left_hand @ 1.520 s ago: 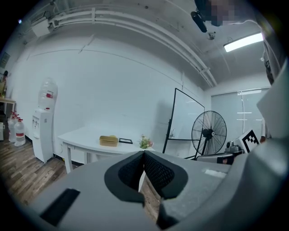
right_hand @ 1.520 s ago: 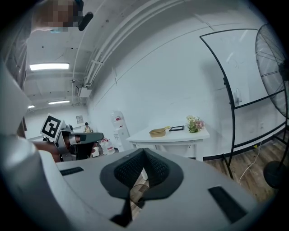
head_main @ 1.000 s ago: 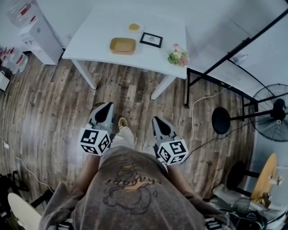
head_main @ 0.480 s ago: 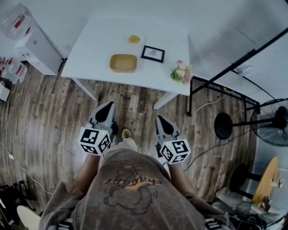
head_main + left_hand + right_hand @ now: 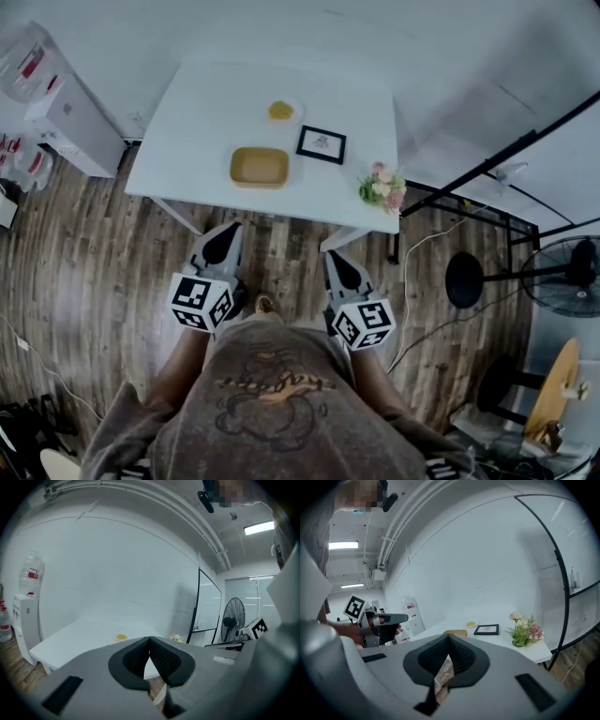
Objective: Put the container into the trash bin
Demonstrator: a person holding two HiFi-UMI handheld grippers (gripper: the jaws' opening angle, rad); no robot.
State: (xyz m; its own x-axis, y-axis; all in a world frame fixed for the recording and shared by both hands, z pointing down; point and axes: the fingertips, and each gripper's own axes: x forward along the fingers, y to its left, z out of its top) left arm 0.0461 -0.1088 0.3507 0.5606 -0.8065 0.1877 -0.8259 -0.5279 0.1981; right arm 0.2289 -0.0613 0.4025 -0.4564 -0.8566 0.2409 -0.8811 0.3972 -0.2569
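— Where does each camera sit?
— Your head camera looks steeply down over your shoulders, with the floor (image 5: 94, 262) close below and the white surface (image 5: 216, 112) farther ahead. Each gripper view's camera rides just behind its own tongs and faces nearly level toward that surface.
— What do they share?
— All three catch the surface and the flowers (image 5: 382, 187). Your right gripper view also sees your left tongs (image 5: 404, 617) beside it.

Smooth matt white table (image 5: 206, 112), grained wood plank floor (image 5: 84, 253), matt tan container (image 5: 259, 167), cloth shirt (image 5: 272, 403)
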